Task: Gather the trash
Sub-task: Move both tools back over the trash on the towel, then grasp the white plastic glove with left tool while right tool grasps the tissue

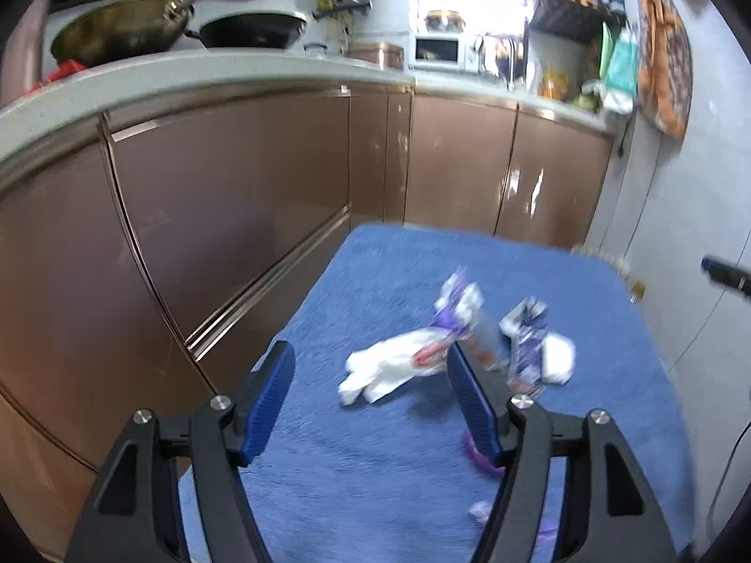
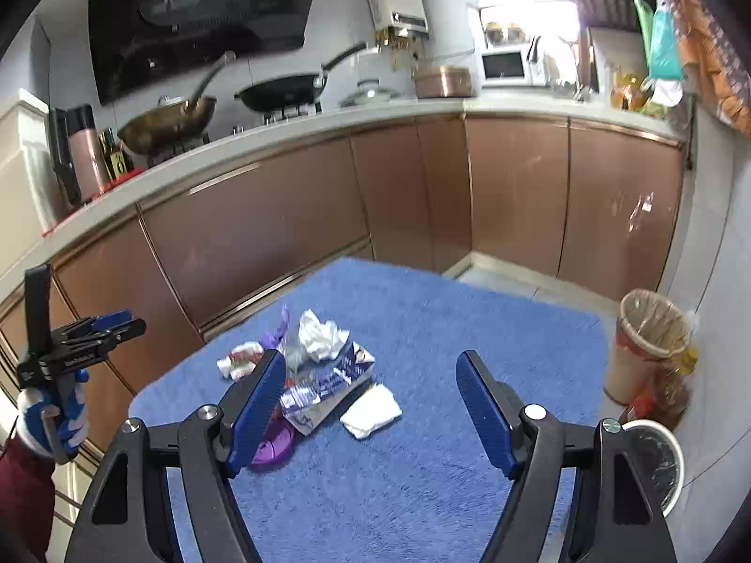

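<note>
Trash pile (image 2: pixel 324 375): carton (image 2: pixel 328 387) lying lengthwise toward far-right; both grippers' jaws spread, empty; bins (image 2: pixel 650 323) visible in right view only.

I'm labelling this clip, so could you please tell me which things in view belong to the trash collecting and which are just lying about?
For the job:
- crumpled tissue
- blue-and-white wrapper
- folded white napkin
- purple lid
- lined bin
- left tool, right tool

Lying about:
- woks
- microwave
- thermos

the purple lid (image 2: pixel 274 445) sits half hidden behind the right gripper's finger (image 2: pixel 256 403); the white bin (image 2: pixel 657 464) is partly hidden too; wrapper print is blurred.
</note>
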A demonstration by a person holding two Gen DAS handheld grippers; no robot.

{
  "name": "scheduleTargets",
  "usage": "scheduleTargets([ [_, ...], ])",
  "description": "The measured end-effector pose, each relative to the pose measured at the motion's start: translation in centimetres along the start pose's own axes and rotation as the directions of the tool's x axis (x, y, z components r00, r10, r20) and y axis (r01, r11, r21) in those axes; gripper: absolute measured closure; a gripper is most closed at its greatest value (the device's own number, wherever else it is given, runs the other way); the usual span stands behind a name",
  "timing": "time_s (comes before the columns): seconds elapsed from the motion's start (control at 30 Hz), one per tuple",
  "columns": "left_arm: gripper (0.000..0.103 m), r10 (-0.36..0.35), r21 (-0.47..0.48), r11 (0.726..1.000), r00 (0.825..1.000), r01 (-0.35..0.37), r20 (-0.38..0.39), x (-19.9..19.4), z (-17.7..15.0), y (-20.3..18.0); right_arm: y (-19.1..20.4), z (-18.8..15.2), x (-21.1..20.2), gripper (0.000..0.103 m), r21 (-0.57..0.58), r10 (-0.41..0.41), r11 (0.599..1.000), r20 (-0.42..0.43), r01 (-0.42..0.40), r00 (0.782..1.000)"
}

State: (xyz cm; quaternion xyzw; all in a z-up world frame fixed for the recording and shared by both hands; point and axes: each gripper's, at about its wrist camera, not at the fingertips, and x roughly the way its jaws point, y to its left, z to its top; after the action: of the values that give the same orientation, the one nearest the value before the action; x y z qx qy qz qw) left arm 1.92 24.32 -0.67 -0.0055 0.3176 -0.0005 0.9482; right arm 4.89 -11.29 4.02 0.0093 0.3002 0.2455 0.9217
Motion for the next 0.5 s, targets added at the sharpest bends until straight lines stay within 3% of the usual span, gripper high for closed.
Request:
scheduleTargets([
  [0.3, 0.037, -0.062, 0.097, 0.993, 0.992, 0.073, -0.111, 8.0, -1.6, 1.5, -2.0, -2.4, 8.7, 0.030, 0.040, 0.020, 0.999, -0.167, -0.013, 0.986],
  [0.5, 0.037, -0.099, 0.262, 0.954, 0.980, 0.143, -0.172, 11.9, -1.0, -0.4, -2.5, -3.5, 12.7, 0.030, 0.053, 0.021, 0.999, -0.246, -0.008, 0.969],
])
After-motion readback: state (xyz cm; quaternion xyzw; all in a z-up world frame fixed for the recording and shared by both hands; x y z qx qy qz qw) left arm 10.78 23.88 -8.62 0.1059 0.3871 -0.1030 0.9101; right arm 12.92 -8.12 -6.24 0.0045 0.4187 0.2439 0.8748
